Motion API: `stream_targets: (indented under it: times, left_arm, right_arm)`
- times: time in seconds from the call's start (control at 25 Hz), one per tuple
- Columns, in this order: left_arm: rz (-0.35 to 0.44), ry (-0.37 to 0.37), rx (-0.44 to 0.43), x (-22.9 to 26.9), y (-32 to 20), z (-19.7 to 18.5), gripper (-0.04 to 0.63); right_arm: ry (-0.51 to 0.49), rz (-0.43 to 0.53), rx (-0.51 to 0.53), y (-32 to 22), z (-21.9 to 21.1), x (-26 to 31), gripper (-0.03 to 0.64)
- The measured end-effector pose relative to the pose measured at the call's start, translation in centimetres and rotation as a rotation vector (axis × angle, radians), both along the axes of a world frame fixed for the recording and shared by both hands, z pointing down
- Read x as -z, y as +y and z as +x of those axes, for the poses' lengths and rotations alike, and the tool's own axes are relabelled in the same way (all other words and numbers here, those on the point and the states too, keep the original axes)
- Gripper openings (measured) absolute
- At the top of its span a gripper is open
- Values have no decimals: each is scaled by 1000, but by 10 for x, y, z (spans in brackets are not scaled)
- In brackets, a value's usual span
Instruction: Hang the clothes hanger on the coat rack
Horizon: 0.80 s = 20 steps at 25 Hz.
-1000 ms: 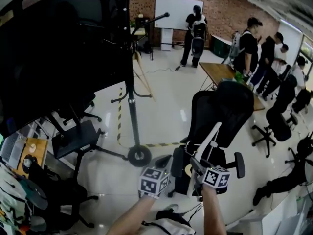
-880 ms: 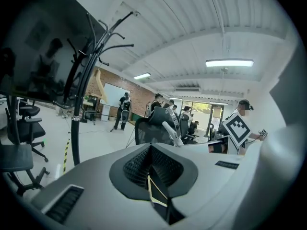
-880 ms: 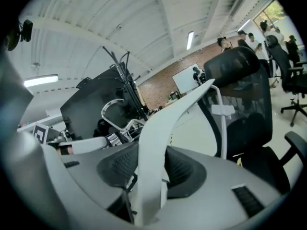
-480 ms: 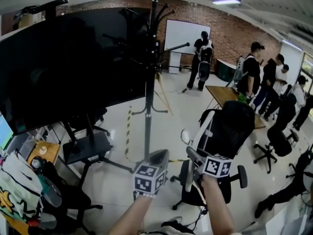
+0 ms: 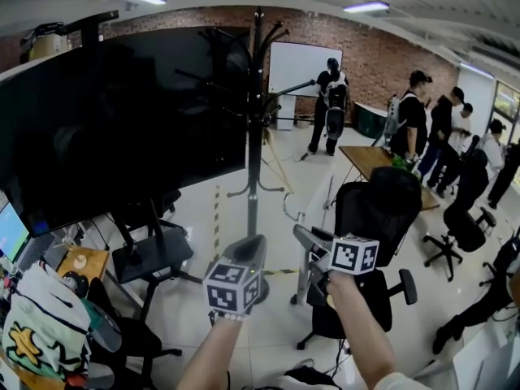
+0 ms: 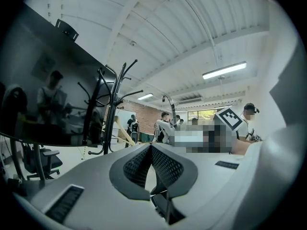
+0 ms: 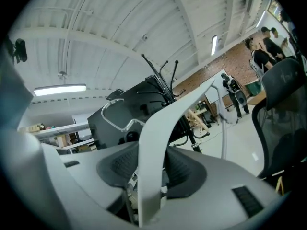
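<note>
Right hand-held gripper [image 7: 152, 164]: jaws closed on one white arm of the clothes hanger [image 7: 158, 143]. The arm stands between the pads and rises out of them, up and to the right in the right gripper view. Grip looks firm, with the pads pressing on both faces.

Clothes hanger: carried in the air over the floor, clear of everything else. Its long axis runs steeply upright in the head view, tilted and not level. Its clear wire hook [image 7: 115, 113] sits off to the left of the gripped arm, on the side towards the rack.

Left hand-held gripper [image 6: 151, 150]: pads together, nothing between them. It hangs just beside the right one and touches neither hanger nor rack. In the head view it lines up closer with the pole, but it carries nothing.

Coat rack [image 5: 256, 136]: black upright pole standing on the floor, ahead of both grippers and a little left of the right one, well apart from the hanger. Its curved prongs [image 5: 262, 35] sit at the top, higher than the hanger's hook.

Judgement: the move turns on raising the hook forward and left, above a prong. The hanger also needs rolling so that the hook's open side faces the prong.

Behind the rack: a large black screen [image 5: 122, 128].
</note>
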<state>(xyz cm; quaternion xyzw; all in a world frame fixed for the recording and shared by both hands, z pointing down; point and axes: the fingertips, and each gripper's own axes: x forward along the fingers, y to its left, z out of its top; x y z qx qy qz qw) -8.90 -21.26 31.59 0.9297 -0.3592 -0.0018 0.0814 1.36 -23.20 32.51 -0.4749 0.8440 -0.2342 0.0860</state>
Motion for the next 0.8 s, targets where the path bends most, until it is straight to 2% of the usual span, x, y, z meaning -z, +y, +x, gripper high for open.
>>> stream_targets:
  times: [0.2, 0.4, 0.48, 0.8]
  left_arm:
    - [21, -5, -9, 15, -3, -4, -11]
    - [36, -2, -7, 21, -8, 2, -11]
    - [37, -3, -1, 24, -12, 4, -11]
    - [68, -10, 29, 41, -28, 23, -12]
  right_arm:
    - [-58, -24, 66, -13, -9, 27, 187]
    - [-117, 12, 108, -30, -2, 61, 187]
    - [-176, 17, 143, -42, -1, 76, 187]
    - [-331, -16, 175, -94, 35, 111, 187]
